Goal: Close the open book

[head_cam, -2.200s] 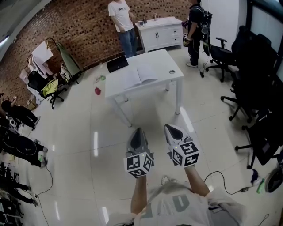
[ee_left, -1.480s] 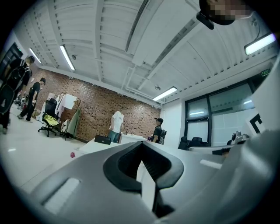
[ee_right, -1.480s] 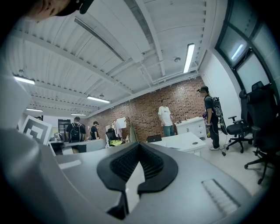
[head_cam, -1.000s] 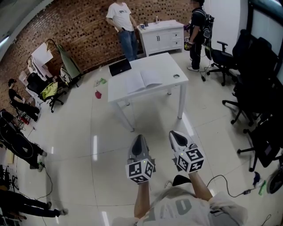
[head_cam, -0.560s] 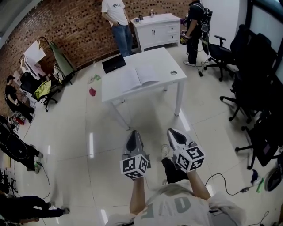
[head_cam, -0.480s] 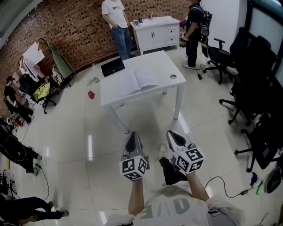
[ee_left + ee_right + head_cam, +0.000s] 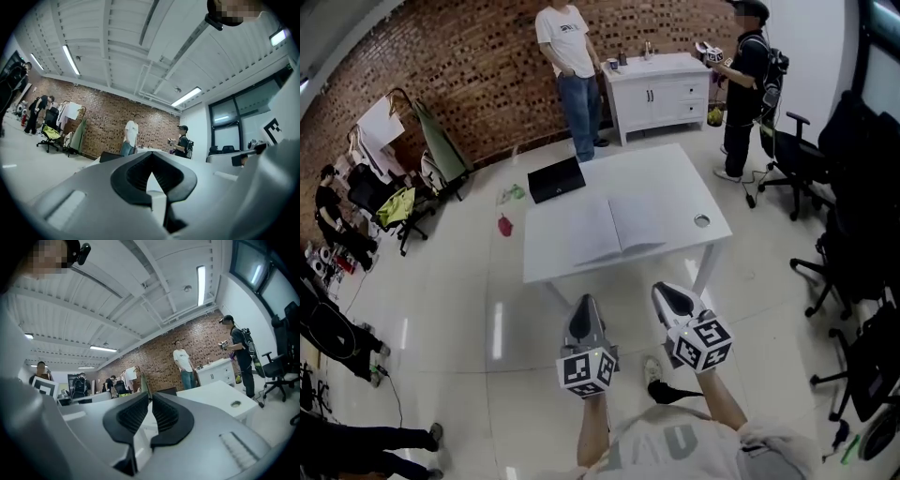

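Observation:
The open book [image 7: 619, 230] lies flat, pages up, in the middle of the white table [image 7: 675, 178]. Both grippers are held level over the floor, just short of the table's near edge, and point at it. My left gripper [image 7: 587, 300] has its tips together and holds nothing; in the left gripper view its jaws [image 7: 151, 154] meet at a point. My right gripper [image 7: 662, 291] stands to its right. A narrow slit shows between its jaws [image 7: 150, 395], which are opening with nothing between them. The table [image 7: 220, 390] lies ahead in the right gripper view.
A shut black laptop [image 7: 557, 178] lies at the table's far left corner, and a round cable hole [image 7: 702, 221] is near its right edge. Behind stand a white cabinet [image 7: 656, 89] and two people [image 7: 574, 66]. Black office chairs [image 7: 862, 234] line the right side.
The table and book have come much nearer in the head view as the person walked toward them. Both grippers now reach almost to the table's near edge.

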`<state>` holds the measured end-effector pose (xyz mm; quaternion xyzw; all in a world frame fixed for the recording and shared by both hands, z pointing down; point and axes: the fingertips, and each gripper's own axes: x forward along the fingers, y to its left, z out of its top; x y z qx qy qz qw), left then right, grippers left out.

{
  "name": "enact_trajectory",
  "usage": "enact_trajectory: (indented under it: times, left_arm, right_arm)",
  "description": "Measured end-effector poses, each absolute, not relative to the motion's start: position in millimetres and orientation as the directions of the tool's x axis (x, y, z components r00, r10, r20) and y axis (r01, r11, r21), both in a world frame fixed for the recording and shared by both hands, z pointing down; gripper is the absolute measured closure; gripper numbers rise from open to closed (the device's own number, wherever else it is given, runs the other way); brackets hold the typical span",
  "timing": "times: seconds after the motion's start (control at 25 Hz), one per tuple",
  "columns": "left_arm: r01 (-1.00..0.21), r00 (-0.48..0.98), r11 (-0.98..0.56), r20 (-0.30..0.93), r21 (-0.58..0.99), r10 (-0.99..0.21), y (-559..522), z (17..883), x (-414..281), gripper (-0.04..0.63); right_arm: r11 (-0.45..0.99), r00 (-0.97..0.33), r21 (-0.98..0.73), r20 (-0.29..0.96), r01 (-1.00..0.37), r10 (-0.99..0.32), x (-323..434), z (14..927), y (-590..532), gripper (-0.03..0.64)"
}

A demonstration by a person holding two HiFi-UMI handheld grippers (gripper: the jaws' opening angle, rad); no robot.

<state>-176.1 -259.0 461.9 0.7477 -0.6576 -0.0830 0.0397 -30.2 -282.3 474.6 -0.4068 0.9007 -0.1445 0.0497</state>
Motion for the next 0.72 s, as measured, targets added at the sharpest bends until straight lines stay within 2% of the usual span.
enact_trajectory:
  times: [0.16, 0.32, 0.72]
  left_arm:
    - [-0.981, 0.109, -0.123, -0.099, 0.147, -0.989, -337.2, 437.2, -188.6, 0.583]
    - [-0.982, 0.101, -0.119, -0.127, 0.144, -0.987, -392.8, 417.9, -201.5, 0.583]
    - [-0.98, 0.123, -0.13, -0.052, 0.149, -0.991, -461.9, 442.4, -212.0, 0.583]
  right_arm:
    - [0.638, -0.69, -0.327, 0.066, -0.698, -0.721, -49.3, 477.1, -363.4, 0.594]
    - [0.652, -0.695, -0.332, 0.016, -0.682, -0.719, -65.3, 457.1, -423.2, 0.594]
    - [0.599, -0.658, -0.393, 0.02, -0.698, -0.753, -70.9, 461.5, -482.2, 0.578]
